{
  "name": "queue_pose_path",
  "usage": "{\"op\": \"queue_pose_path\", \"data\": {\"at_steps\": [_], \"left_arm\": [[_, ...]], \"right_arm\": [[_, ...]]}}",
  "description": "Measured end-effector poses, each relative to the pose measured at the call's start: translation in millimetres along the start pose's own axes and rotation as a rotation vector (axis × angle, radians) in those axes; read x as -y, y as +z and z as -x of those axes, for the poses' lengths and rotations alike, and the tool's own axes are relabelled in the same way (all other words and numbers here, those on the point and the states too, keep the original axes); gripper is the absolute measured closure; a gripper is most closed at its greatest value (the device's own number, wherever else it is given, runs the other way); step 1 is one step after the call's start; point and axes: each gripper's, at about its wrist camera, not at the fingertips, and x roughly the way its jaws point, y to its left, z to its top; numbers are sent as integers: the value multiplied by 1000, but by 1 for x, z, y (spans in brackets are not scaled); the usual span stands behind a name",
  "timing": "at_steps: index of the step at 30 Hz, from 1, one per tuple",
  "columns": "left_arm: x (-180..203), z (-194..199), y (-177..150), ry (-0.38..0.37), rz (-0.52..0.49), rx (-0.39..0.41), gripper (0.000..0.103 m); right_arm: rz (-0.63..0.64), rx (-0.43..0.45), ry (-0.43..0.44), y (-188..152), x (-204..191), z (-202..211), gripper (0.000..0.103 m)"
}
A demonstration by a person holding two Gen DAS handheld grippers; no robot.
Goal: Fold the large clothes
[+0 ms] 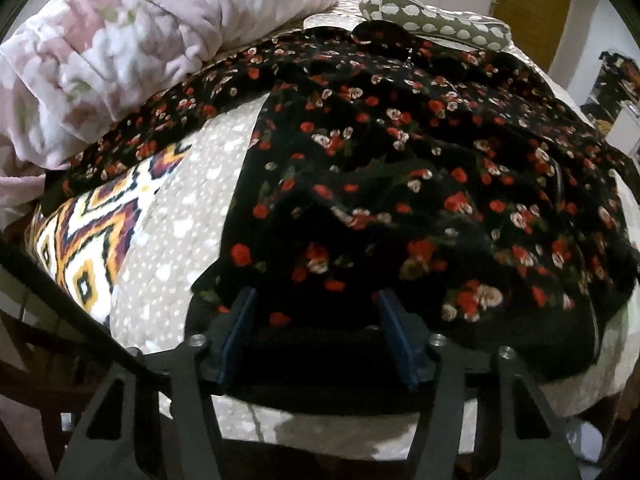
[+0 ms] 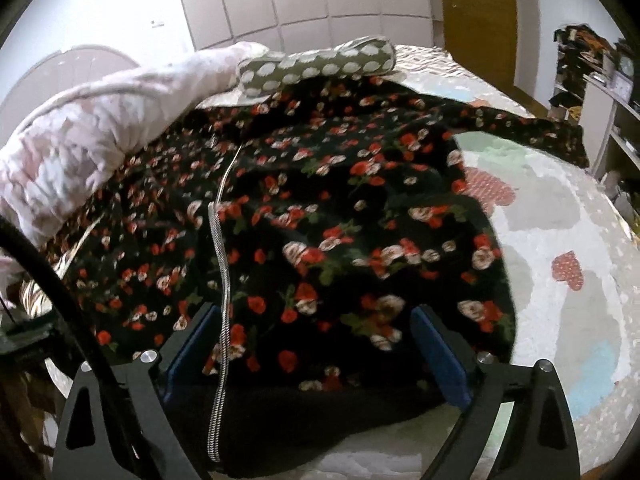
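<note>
Black floral garment (image 1: 400, 168): one, crumpled, silver zipper (image 2: 219, 280) showing.
Left gripper (image 1: 316, 320): fabric between spread jaws; grip unclear.
Right gripper (image 2: 316, 340): likewise.

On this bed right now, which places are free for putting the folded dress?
Free: bedcover right of the floral dress, and a strip between dress and patterned cloth. Crowded: the far end, with pink blanket and dotted pillow.
</note>
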Motion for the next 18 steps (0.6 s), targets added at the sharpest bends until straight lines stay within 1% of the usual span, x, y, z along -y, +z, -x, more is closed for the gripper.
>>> {"op": "queue_pose_path", "data": {"at_steps": [3, 5, 6, 7, 8, 11, 14, 15, 17, 18], "left_arm": [[-12, 6, -14, -10, 0, -34, 54], [-19, 7, -23, 10, 5, -58, 56], [-26, 5, -30, 35, 16, -88, 62], [-33, 3, -36, 51, 26, -108, 65], [-37, 3, -41, 50, 36, -115, 65], [-55, 13, -50, 15, 82, -98, 67], [-64, 31, -48, -5, 103, -21, 66], [-66, 36, -44, -18, 115, 7, 63], [-66, 39, -38, -33, 126, 32, 49], [-67, 39, -33, -50, 134, 47, 37]], "right_arm": [[-21, 18, 5, 3, 6, 6, 5], [-33, 30, -7, 4, 11, 10, 5], [-37, 32, -10, 4, 13, 11, 5], [-40, 34, -14, 5, 16, 12, 5], [-44, 37, -22, 5, 21, 15, 5], [-65, 56, -44, 7, 38, 23, 5], [-101, 84, -81, 11, 61, 34, 5], [-111, 91, -95, 12, 67, 36, 5], [-130, 97, -126, 12, 80, 39, 5], [-140, 94, -135, 12, 85, 39, 5]]}}
